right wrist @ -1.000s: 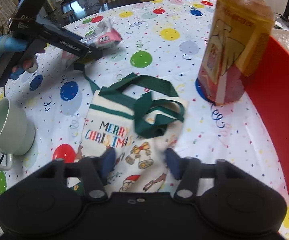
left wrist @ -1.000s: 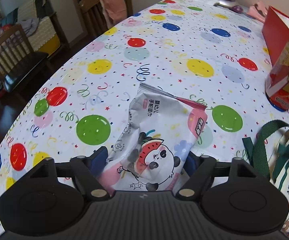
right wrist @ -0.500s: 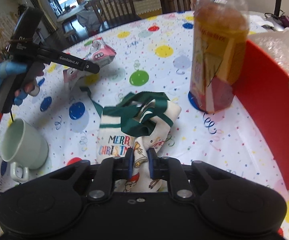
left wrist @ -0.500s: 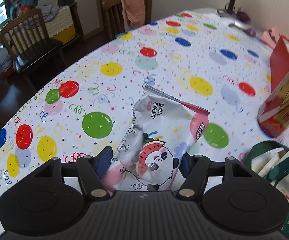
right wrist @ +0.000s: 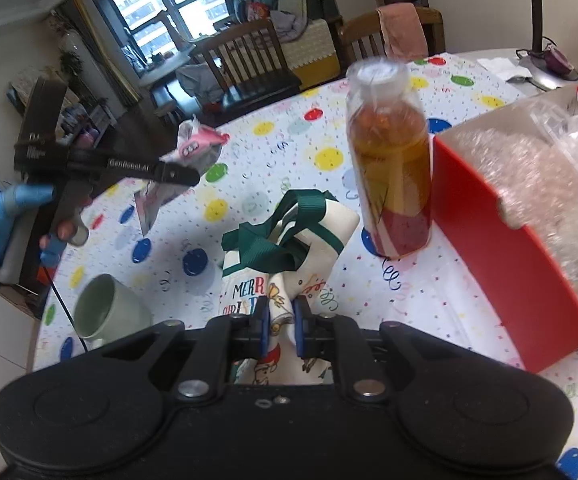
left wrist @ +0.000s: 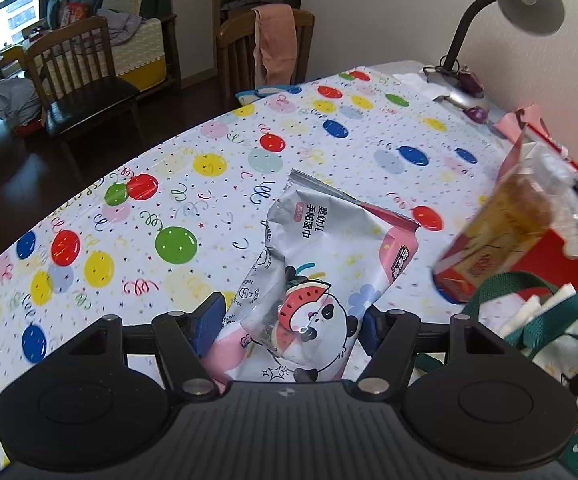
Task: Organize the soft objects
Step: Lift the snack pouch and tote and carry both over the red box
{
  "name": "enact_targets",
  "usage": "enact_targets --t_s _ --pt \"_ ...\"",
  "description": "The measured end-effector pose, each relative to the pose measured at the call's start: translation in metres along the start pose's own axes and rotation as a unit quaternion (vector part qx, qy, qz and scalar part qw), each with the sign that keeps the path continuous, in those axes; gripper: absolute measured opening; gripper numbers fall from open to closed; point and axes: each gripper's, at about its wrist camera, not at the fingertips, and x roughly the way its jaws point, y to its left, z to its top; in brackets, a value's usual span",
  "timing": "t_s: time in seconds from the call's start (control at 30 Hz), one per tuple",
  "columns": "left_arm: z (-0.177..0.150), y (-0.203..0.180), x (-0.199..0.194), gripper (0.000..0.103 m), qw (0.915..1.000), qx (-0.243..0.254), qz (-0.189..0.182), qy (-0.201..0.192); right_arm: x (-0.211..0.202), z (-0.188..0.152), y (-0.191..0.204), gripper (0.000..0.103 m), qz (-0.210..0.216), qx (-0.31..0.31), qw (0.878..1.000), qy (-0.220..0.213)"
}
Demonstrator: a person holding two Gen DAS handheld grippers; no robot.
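Dining room behind, chairs and a window; your desk (left wrist: pixel 217 184) carries a balloon-print cloth. Left tongs (left wrist: pixel 289 326): jaws set fairly wide, their blue pads pressing both flanks of the wet-wipes pack (left wrist: pixel 321 264), which you hold clear of the cloth. Pack's long axis runs from the jaws out toward 12 o'clock, slightly tilted to 1. Right tongs (right wrist: pixel 280 326): jaws have just been closing and now stand narrow, pinching a fold of the Christmas tote bag (right wrist: pixel 289 264); the bag's bulk and green handles (right wrist: pixel 277 240) extend toward 12 o'clock from the pads. In the left wrist view the tote sits at 4 o'clock of the pack, near it, mouth partly gaping. Judgement: next move turns on bringing the pack's far end round toward that mouth; the left hand (right wrist: pixel 21 216) is the nearer carrier. Bottle (right wrist: pixel 393 160) and red box (right wrist: pixel 505 256) stand at 2 o'clock of the tote, close; mug (right wrist: pixel 105 308) at 9.
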Motion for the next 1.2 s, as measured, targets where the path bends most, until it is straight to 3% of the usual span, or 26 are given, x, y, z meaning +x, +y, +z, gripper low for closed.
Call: enact_targets --t_s 0.37,0.57,0.77,0.97,1.2 --pt "-0.013 -0.061 -0.081 0.067 0.9982 -0.05 0.017 -0.029 -0.068 0.014 -0.037 0.011 0.057 -0.005 0.998 -0.023" --pt "-0.015 -0.103 -0.108 0.067 0.9951 -0.089 0.018 -0.041 -0.101 0.025 -0.066 0.011 0.092 -0.008 0.995 -0.038" --pt "-0.007 -0.159 -0.132 0.067 0.9932 -0.092 0.012 -0.07 -0.134 0.039 -0.106 0.011 0.111 -0.006 0.992 -0.067" --pt "0.012 -0.211 -0.137 0.067 0.9921 -0.098 -0.013 -0.078 -0.164 0.063 -0.15 0.011 0.115 -0.004 0.989 -0.095" --pt "0.03 -0.264 -0.113 0.067 0.9931 -0.092 -0.038 -0.062 -0.189 0.086 -0.199 0.011 0.091 0.0 0.988 -0.124"
